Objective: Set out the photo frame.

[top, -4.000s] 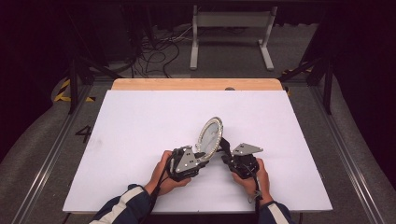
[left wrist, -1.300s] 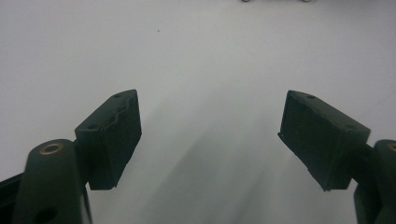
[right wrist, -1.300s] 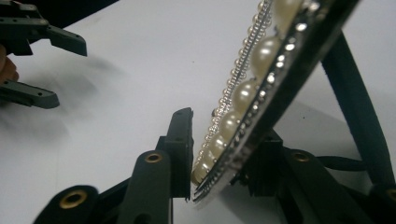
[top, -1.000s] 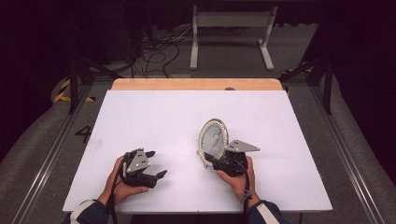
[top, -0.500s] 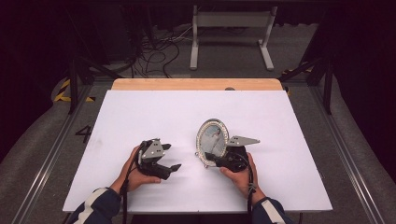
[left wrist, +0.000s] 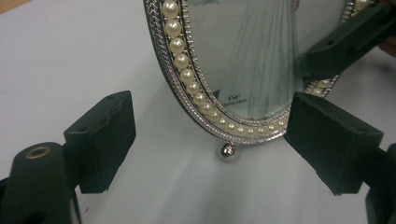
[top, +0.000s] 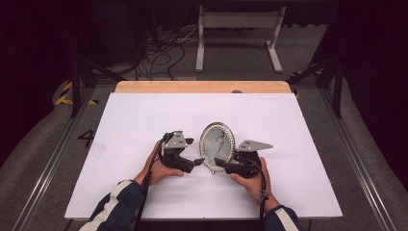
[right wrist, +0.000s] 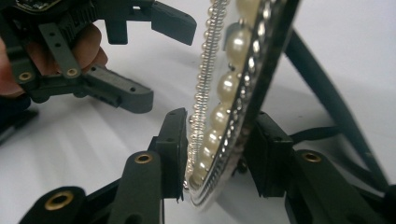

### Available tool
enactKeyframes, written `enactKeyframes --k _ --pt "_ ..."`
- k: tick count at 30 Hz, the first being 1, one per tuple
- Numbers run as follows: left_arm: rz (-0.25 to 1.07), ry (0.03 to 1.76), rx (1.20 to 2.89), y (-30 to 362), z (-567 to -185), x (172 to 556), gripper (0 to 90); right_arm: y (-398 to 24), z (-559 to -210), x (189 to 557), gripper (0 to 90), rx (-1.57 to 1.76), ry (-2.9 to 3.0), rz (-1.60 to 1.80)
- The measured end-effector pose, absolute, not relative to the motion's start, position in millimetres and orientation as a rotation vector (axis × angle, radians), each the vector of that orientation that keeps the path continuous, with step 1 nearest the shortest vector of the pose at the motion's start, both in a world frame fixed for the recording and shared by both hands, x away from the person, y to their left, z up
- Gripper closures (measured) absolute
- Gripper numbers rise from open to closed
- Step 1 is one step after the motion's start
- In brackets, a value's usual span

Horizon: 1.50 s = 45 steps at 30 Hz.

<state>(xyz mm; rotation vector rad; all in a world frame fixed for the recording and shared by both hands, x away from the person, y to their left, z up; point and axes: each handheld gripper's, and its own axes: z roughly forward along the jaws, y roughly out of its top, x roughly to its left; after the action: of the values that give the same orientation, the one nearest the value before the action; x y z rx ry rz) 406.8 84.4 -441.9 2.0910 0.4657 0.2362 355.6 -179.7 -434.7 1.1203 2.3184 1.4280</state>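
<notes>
A person sat at a white table [top: 144, 120] with a two-jaw gripper in each hand, forearms in dark sleeves with white stripes coming in from the near edge.

An oval picture frame [top: 217, 146] stood upright near the middle of the table, a little toward the near side. Its silver rim was set with a ring of pearl beads, and it leaned slightly back on a dark strut behind it. A small silver ball foot [left wrist: 227, 151] sat under its lower edge, resting on the table.

The right gripper [top: 222, 163] reached in from the right at the foot of the frame. In the right gripper view, one jaw lay against the pearl front and the other against the dark back of the lower rim, so it was clamped on the picture frame. Its jaws had just been opening a little, with the rim between them.

The left gripper [top: 196, 162] sat just to the left of the frame, its tips pointing toward the frame's lower edge. Its jaws stood wide apart and had just been opening further. In the left gripper view, the frame's lower curve showed between them, touching neither.

The two grippers were near each other, with the frame's base between them.
</notes>
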Motion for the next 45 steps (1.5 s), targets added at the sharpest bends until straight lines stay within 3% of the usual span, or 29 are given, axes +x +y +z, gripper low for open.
enactKeyframes --k 10,17,24,31,45 --pt "0.194 0.505 2.023 75 -443 423 20.7 -190 -423 322 63.8 1.04 2.129 1.385" --pt "0.192 0.492 2.012 71 -444 426 30.8 -196 -417 309 68.0 1.042 2.032 1.414" --pt "0.161 0.451 2.012 71 -442 425 44.6 -193 -416 310 76.2 1.05 2.012 1.416" --pt "0.175 0.447 2.036 75 -441 424 52.6 -192 -415 312 76.7 1.067 2.011 1.413" --pt "0.233 0.472 2.07 82 -438 413 61.6 -195 -418 321 77.3 1.099 2.013 1.421"
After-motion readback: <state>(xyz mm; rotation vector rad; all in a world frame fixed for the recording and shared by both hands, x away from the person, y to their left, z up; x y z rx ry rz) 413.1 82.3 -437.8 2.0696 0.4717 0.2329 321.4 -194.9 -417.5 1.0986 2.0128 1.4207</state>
